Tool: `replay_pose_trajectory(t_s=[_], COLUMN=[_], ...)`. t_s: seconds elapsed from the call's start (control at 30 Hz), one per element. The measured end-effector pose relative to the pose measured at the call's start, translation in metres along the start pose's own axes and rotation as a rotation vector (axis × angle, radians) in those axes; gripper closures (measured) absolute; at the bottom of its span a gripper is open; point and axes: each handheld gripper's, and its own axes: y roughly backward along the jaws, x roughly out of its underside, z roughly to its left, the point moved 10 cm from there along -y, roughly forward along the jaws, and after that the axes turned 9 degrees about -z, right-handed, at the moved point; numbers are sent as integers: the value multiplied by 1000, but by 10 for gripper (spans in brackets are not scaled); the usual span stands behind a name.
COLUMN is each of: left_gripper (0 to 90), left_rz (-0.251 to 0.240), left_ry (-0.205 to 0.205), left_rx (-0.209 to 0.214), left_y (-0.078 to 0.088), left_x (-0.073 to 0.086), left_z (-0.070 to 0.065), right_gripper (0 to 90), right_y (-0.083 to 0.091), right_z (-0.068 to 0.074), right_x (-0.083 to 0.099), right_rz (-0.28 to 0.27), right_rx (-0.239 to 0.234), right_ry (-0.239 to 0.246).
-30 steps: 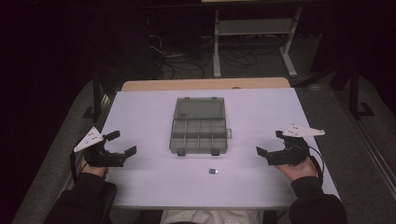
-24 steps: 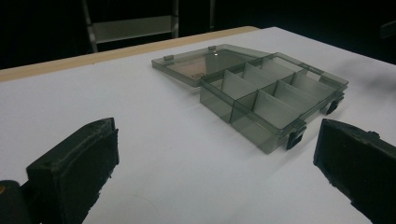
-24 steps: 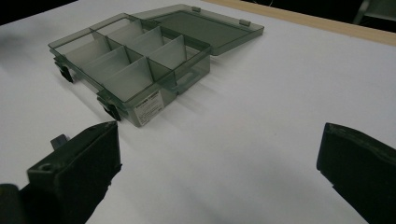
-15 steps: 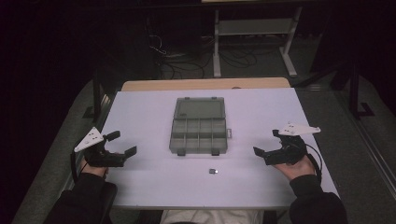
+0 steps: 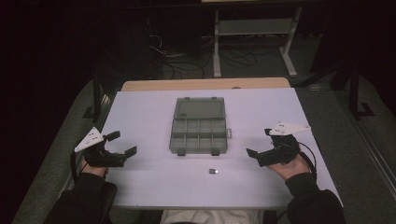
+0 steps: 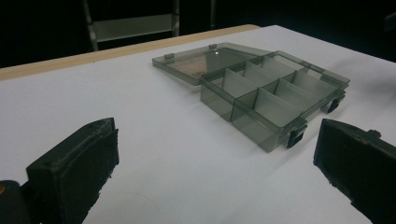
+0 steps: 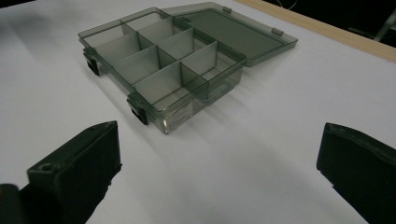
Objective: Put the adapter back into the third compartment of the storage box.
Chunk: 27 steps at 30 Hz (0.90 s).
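The right gripper [image 5: 261, 150], jaws apart and empty like the left gripper's [image 5: 122, 144], looks the nearer to the small dark piece [image 5: 213, 171] lying toward the left gripper from it, just short of the open compartment box [image 5: 200, 135].

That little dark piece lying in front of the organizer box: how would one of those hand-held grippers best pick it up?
Probably from straight above, jaws closing across its shorter sides. The small dark piece lies flat and alone on the white table, so nothing offers a side hold. The right hand-held gripper, open, sits nearer than the left hand-held gripper. Its exact shape is too small to tell.
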Motion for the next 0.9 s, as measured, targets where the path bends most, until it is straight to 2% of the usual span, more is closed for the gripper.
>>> replay_pose_trajectory(t_s=[0.9], left_gripper=[0], left_rz=[2], left_ry=[0], left_rx=[3], left_y=[0], left_x=[0], left_z=[0], right_gripper=[0], right_y=[-19], right_z=[35], right_x=[-10], right_rz=[57], right_rx=[-110], right_ry=[62])
